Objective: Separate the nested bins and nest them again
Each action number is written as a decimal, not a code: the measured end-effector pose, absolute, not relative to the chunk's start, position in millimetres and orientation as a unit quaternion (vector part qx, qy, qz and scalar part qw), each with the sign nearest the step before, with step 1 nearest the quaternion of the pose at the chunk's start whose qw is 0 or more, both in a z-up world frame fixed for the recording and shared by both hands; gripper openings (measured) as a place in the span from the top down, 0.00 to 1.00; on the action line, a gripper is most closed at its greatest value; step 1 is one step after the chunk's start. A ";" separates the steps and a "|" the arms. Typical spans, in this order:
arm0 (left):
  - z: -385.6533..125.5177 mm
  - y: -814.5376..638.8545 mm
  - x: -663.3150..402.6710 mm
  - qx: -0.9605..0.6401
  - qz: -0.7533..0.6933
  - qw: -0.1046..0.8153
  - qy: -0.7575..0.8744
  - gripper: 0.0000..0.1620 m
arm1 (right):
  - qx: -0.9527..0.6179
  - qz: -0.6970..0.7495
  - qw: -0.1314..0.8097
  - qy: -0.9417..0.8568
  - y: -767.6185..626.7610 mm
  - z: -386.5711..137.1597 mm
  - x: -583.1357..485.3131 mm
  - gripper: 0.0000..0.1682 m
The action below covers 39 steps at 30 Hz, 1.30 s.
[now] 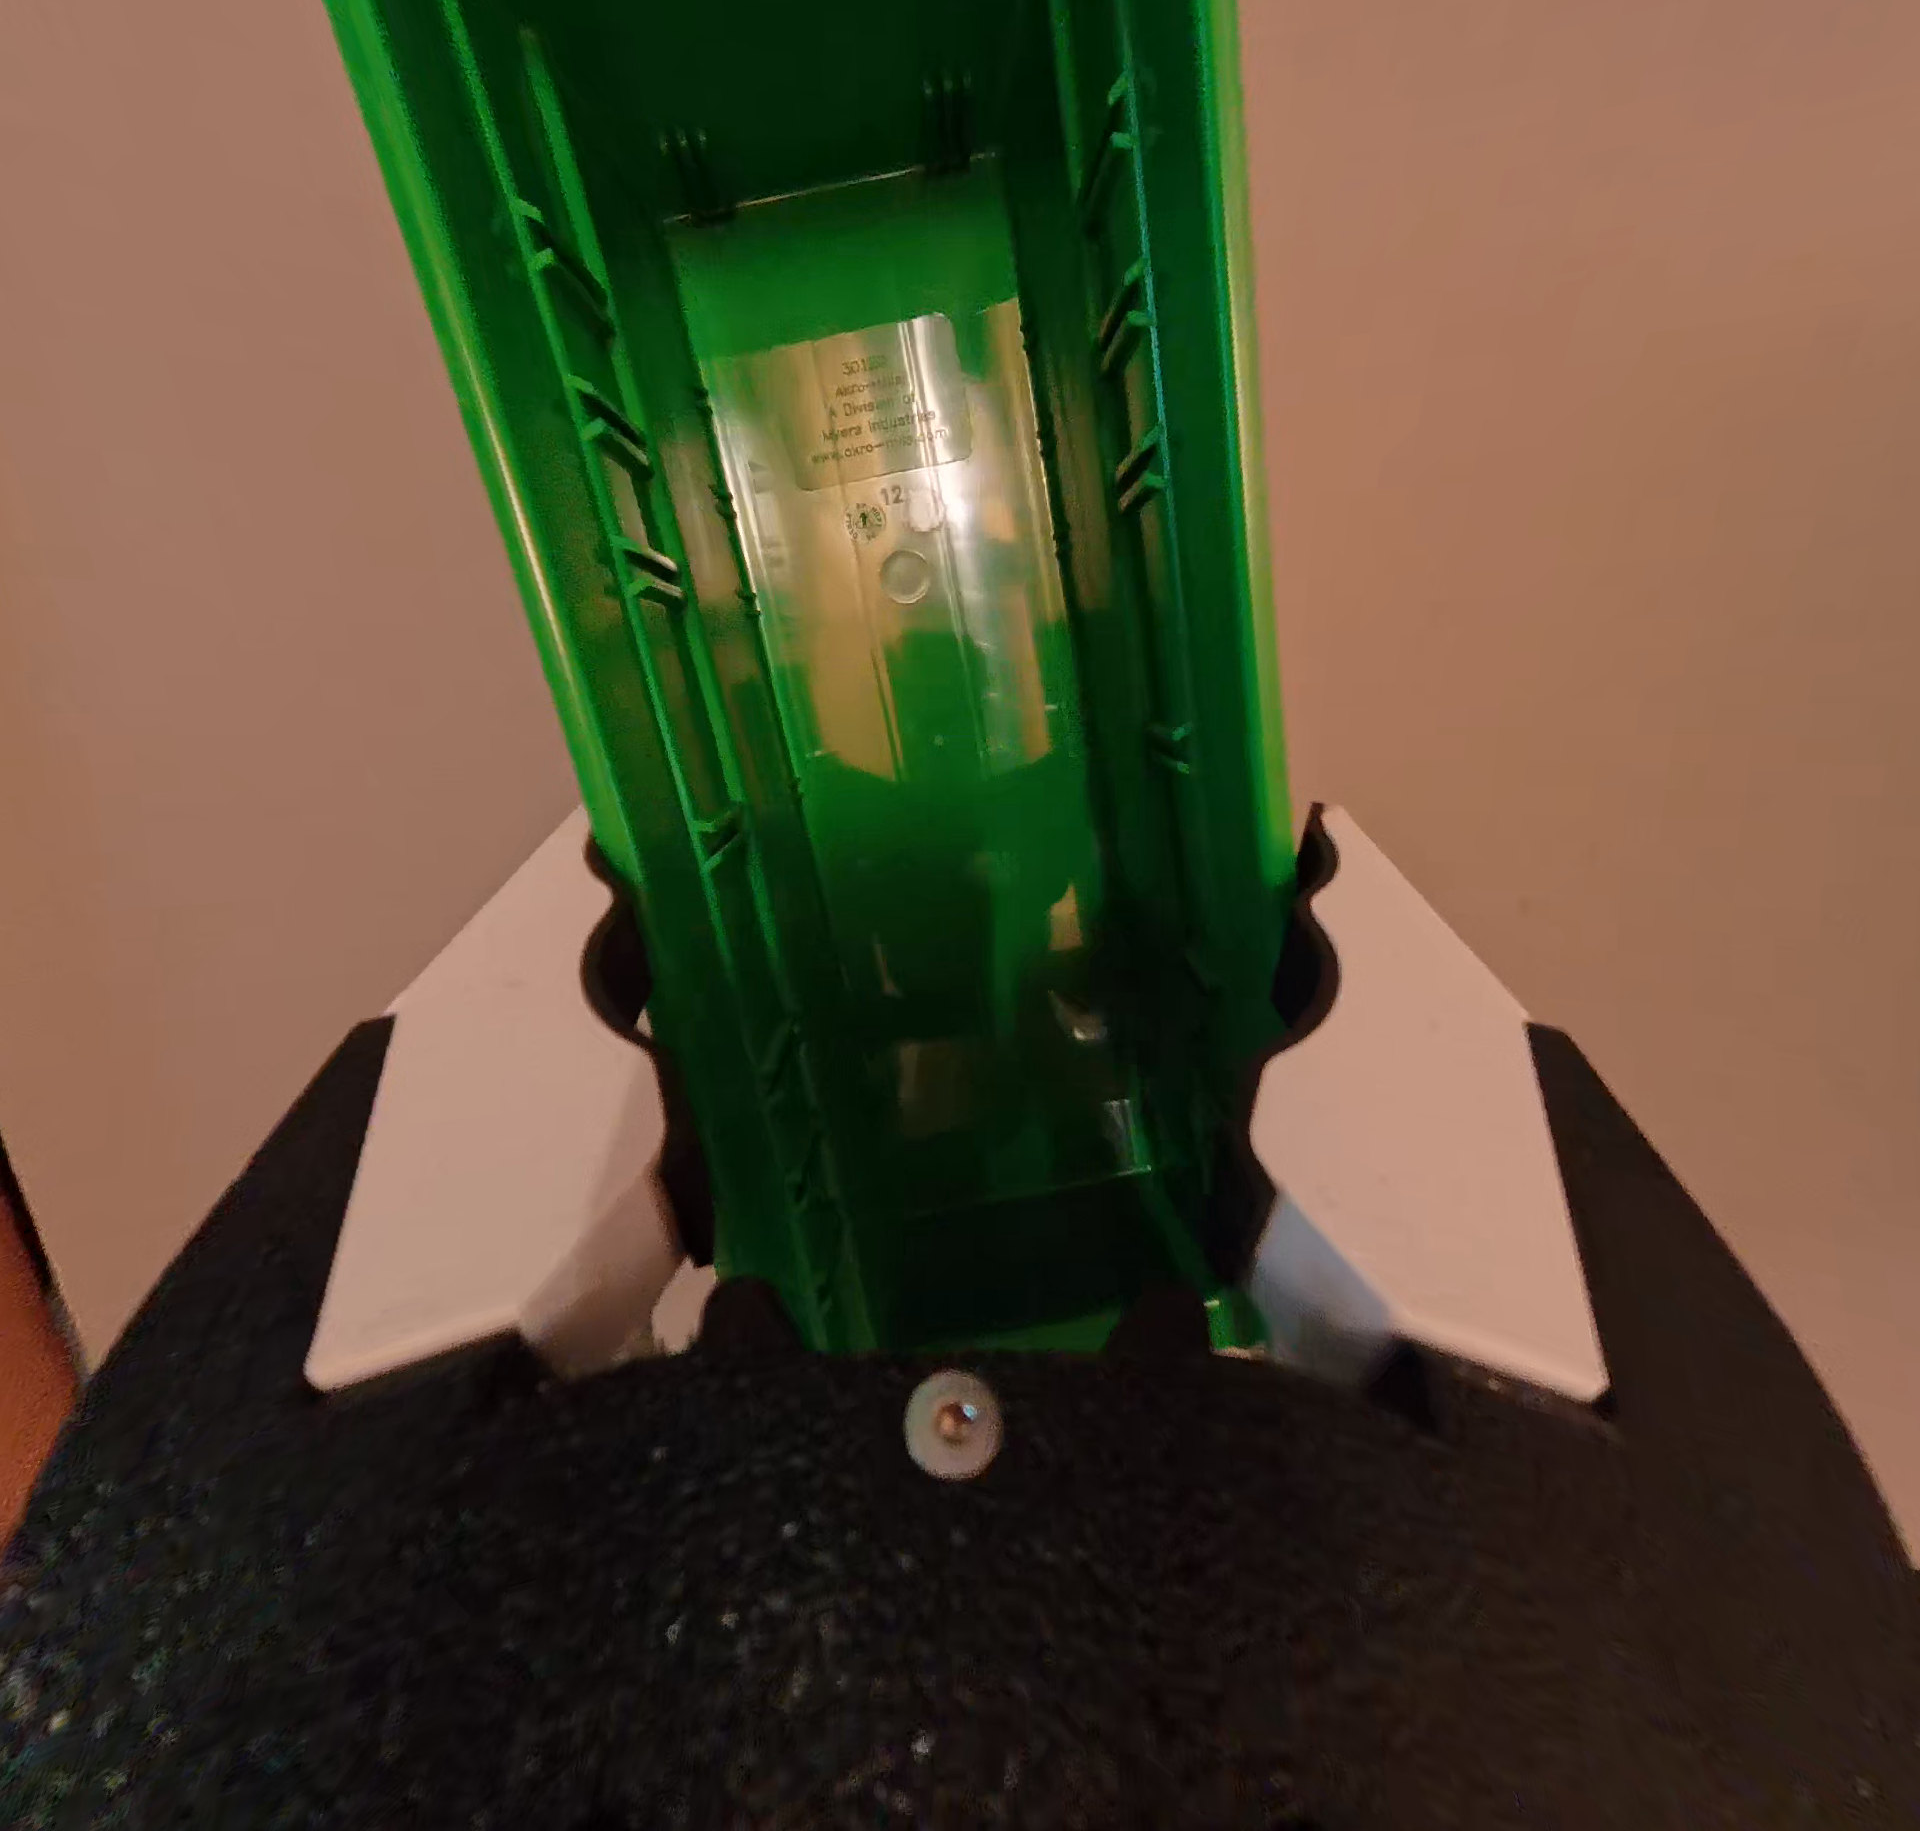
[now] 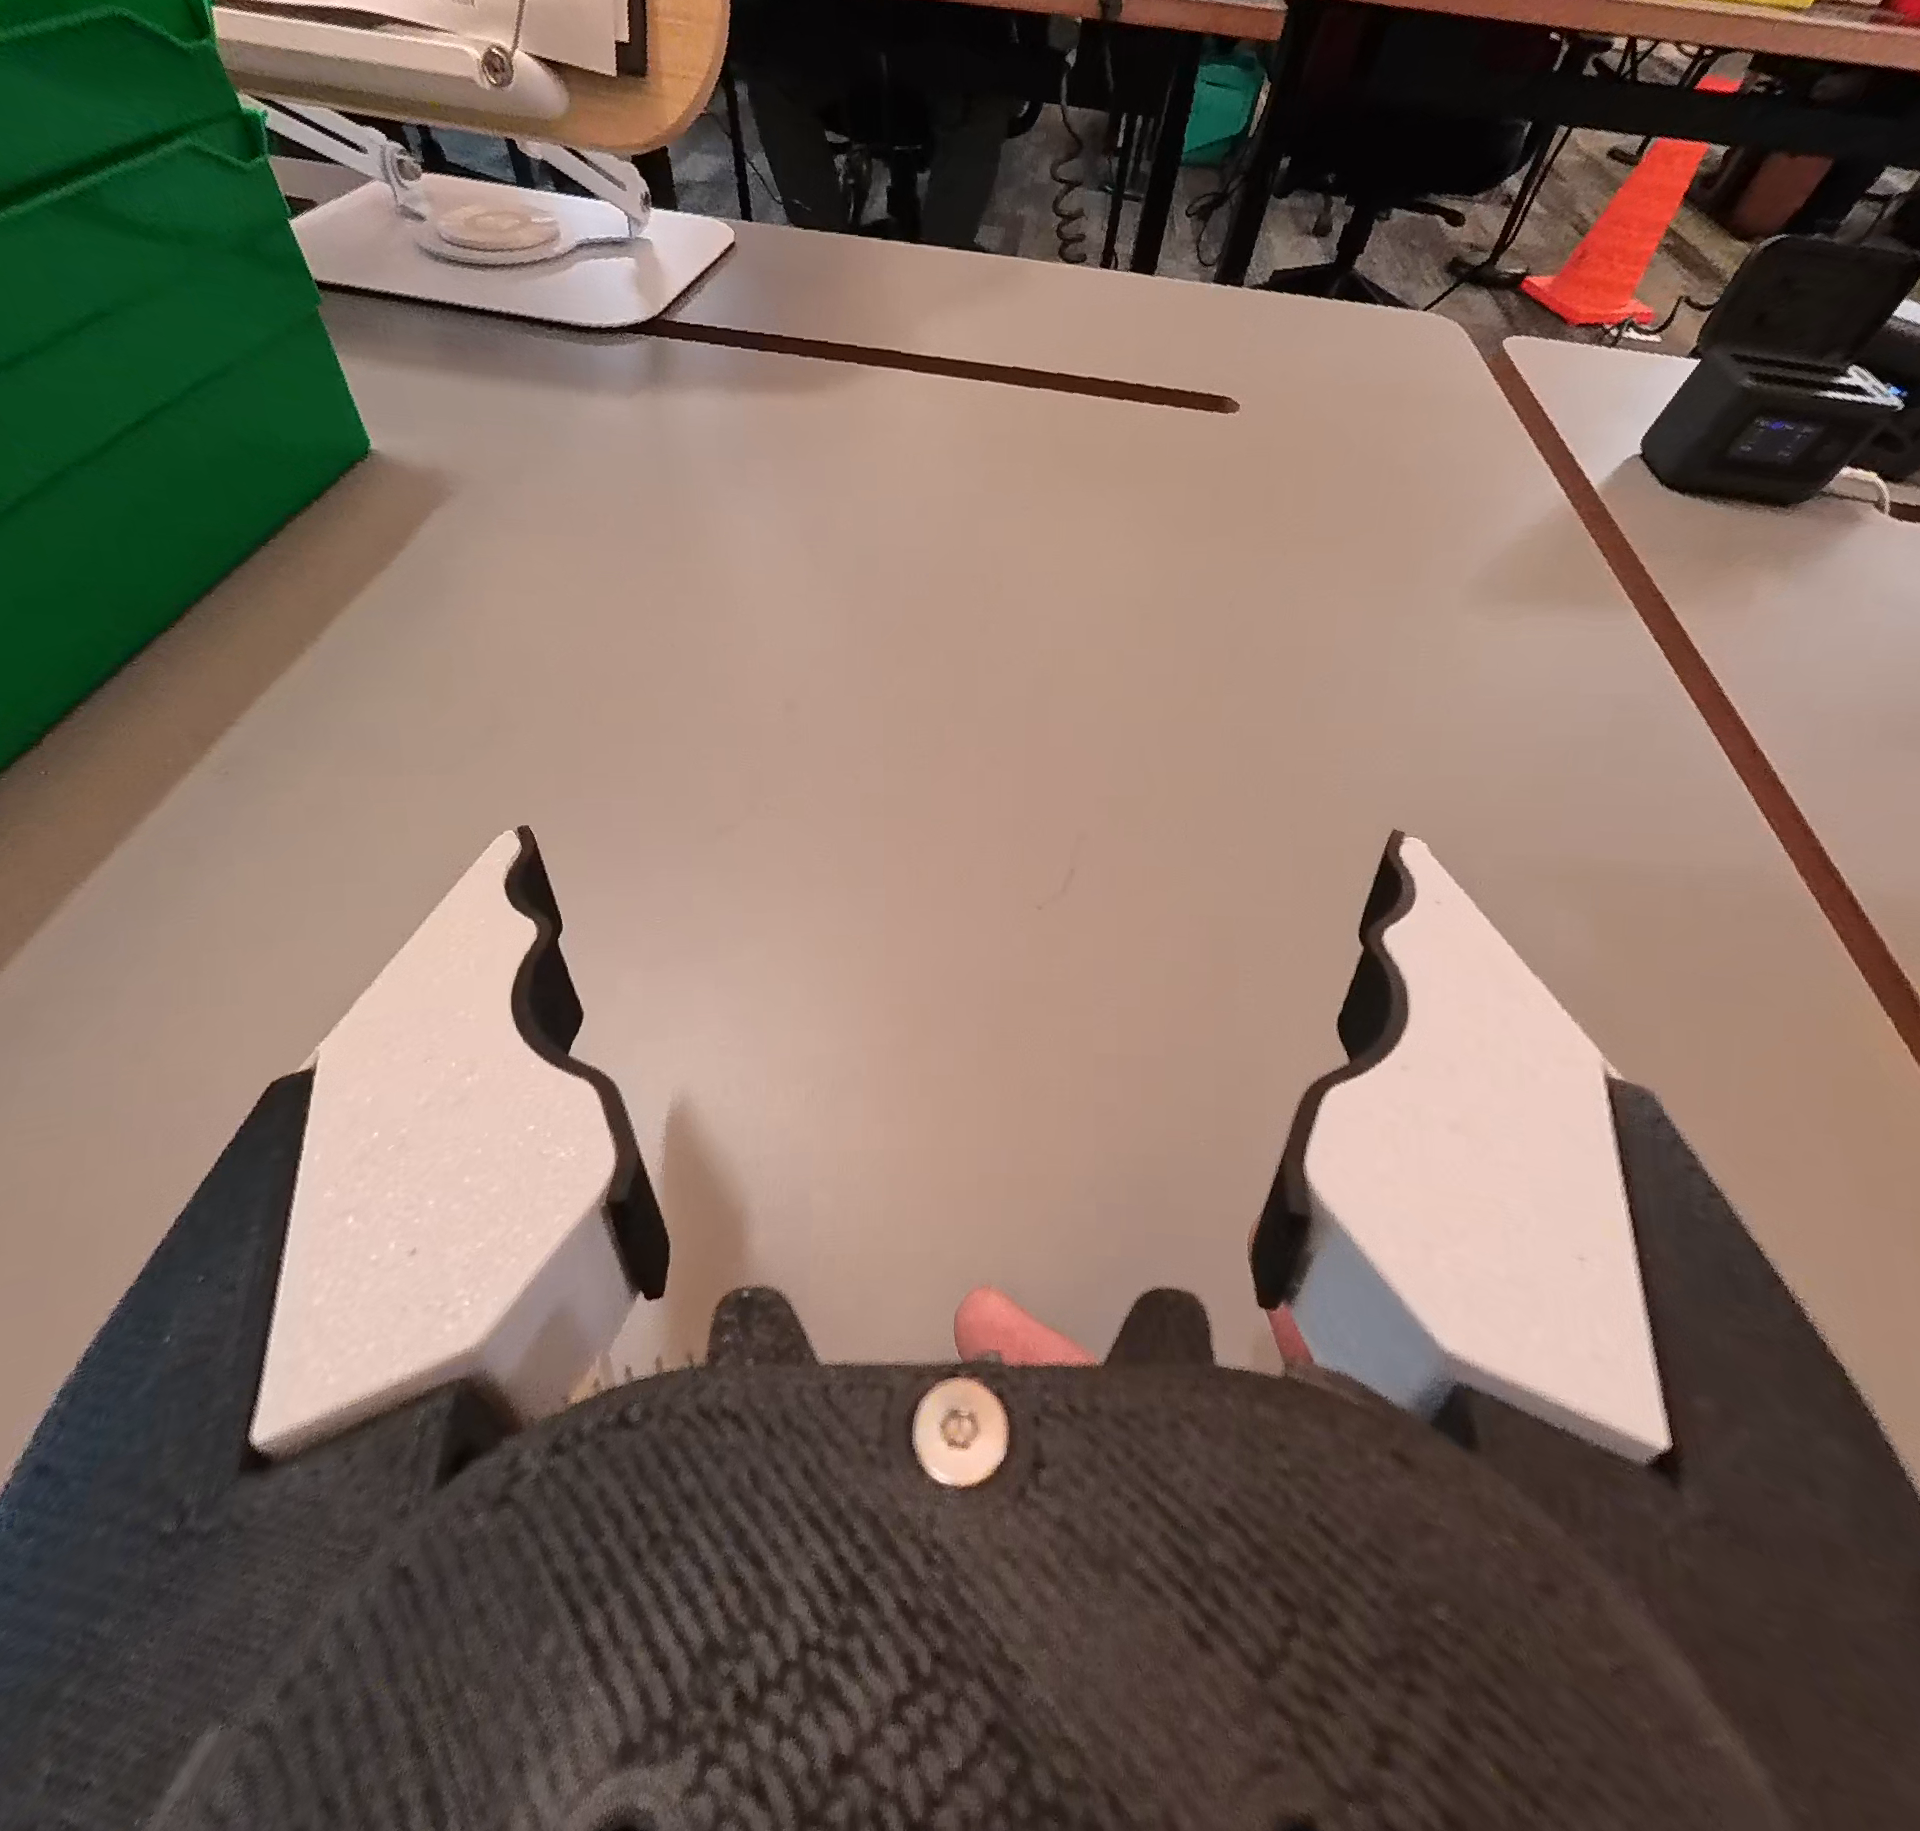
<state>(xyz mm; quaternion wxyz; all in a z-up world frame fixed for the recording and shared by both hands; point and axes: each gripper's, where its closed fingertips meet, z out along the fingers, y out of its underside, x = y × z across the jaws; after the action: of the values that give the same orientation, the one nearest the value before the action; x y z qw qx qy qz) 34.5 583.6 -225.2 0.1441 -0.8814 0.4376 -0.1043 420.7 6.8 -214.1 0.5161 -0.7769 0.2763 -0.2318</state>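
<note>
Your left claw (image 1: 951,1033) is clamped on a long, narrow, translucent green plastic bin (image 1: 821,347), its wavy black pads pressing both side walls, the bin's ribbed underside facing the camera and lifted against a plain beige background. Your right claw (image 2: 961,1064) hangs wide apart and holds nothing above the bare grey desk (image 2: 987,638). At its far left stands a stack of nested green plastic bins (image 2: 135,347), beside a white stand carrying papers (image 2: 499,254). You seem to be mid-separation. Next, lower the held bin flat onto open desk, well clear of the stack.
</note>
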 end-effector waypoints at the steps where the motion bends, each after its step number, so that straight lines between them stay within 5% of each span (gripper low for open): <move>1: -226.0 583.2 34.1 -0.878 -0.096 0.146 0.445 0.24 | -0.777 -0.232 0.516 0.277 6.4 -214.3 421.2 0.12; 9: -161.9 587.4 56.6 -0.868 -0.067 0.255 0.421 0.27 | -0.771 -0.230 0.522 0.284 1.4 -211.1 423.9 0.12; 19: 28.7 518.2 147.8 -0.577 0.043 0.625 0.524 0.48 | -0.768 -0.240 0.524 0.280 2.1 -205.6 423.3 0.11; 23: -2.0 467.3 178.8 -0.610 0.039 0.530 0.588 0.45 | -0.767 -0.229 0.531 0.278 7.6 -204.8 419.4 0.11; 33: -56.9 302.9 259.1 -0.729 -0.237 0.267 0.584 0.35 | -0.761 -0.240 0.541 0.267 5.1 -191.1 415.5 0.10; 39: -95.6 268.0 271.2 -0.768 -0.152 0.206 0.587 0.33 | -0.754 -0.240 0.543 0.281 -5.2 -189.5 421.6 0.10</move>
<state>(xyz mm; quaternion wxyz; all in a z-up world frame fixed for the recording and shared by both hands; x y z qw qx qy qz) 271.2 268.0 -95.6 0.2055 -0.7680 0.5871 -0.1523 421.6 -5.2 -189.5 0.5428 -0.7543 0.2809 -0.2397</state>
